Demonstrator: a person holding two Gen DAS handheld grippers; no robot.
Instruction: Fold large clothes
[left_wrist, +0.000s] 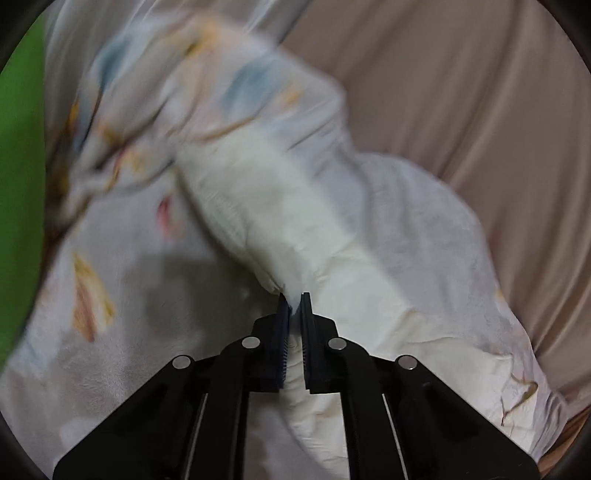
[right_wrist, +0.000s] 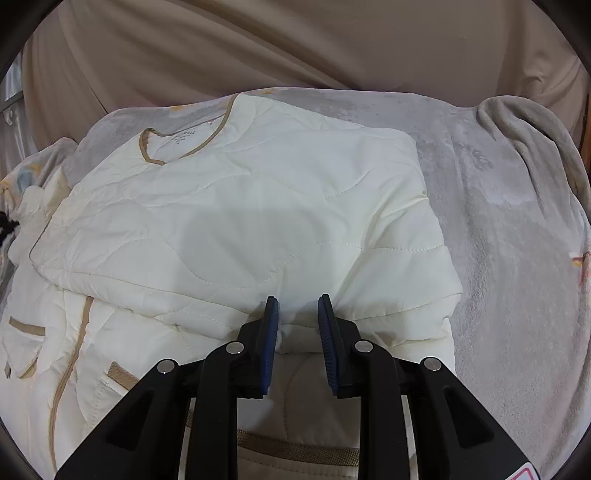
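left hand-held gripper (left_wrist: 294, 295) was pressed together, a cream strip of the jacket (left_wrist: 280, 206) running from between its pads, so it read as pinching a sleeve or hem; motion blur made the exact part impossible to name. right hand-held gripper (right_wrist: 297, 299) had its jaws partly spread, hovering at the near edge of the folded panel, pads not pressing on anything visible. the jacket (right_wrist: 236, 206), cream quilted with tan trim, lay on a grey blanket (right_wrist: 498, 206), one half already folded across the body, neckline (right_wrist: 177, 147) at the far left, pockets and zip edge exposed near left. beyond it hung a beige drape (right_wrist: 258, 44).

step in hand, as judged: mid-fold, left side bringing the loose sleeve in over the body while the right stood off after placing its panel. next move likely calls for laying that strip flat on the folded stack, then a grip on the bottom hem to fold upward.

hard to make out: left view was smeared, printed fabric (left_wrist: 122, 122) and a green patch (left_wrist: 18, 184) unidentifiable. jacket bottom was cut off by the gripper body in the right view.
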